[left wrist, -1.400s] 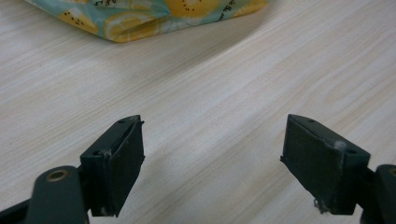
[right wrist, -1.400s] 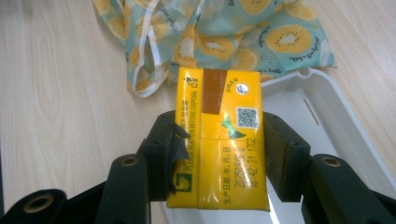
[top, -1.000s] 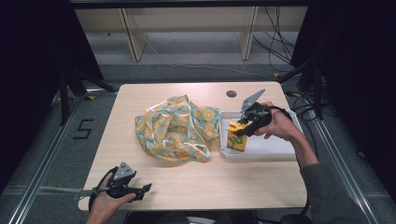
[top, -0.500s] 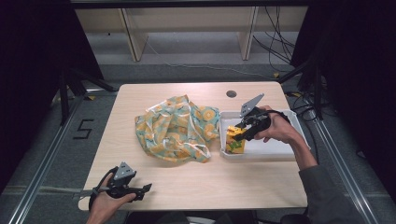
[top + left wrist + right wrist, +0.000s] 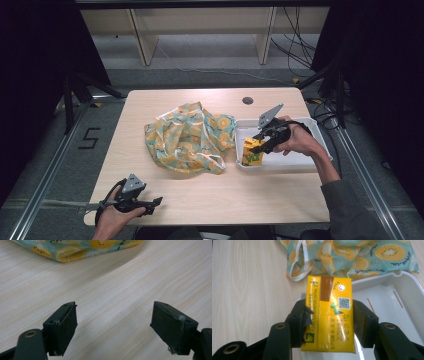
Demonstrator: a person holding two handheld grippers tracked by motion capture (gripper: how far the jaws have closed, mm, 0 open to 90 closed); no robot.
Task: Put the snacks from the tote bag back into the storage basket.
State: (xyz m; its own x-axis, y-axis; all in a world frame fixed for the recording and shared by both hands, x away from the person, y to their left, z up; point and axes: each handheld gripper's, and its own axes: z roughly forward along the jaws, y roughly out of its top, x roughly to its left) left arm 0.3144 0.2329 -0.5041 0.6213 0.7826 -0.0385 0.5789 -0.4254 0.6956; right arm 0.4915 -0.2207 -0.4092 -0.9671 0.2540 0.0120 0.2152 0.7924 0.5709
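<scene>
We record the right gripper (image 5: 328,322) pinching a yellow drink carton (image 5: 328,315), both black pads pressed flat on its two narrow sides; the carton's printed face, with a brown tape strip and a QR code near its top, is turned toward the right gripper view's camera. In the high view the same right gripper (image 5: 261,145) sits right of frame centre, the carton (image 5: 253,151) at the left end of the white plastic tray (image 5: 300,161); whether it touches the tray floor we cannot tell. The fruit-print cloth bag (image 5: 187,137), crumpled with its white drawstrings loose, lies mid-frame just left of the tray, its edge against the tray's left wall. The left gripper (image 5: 152,202) rests in the person's hand at the lower left of the frame, near the table (image 5: 165,102) edge, well apart from the bag. In the left gripper view its jaws stand spread wide over bare wood, nothing between them, with a corner of the bag (image 5: 82,247) at the top edge.
</scene>
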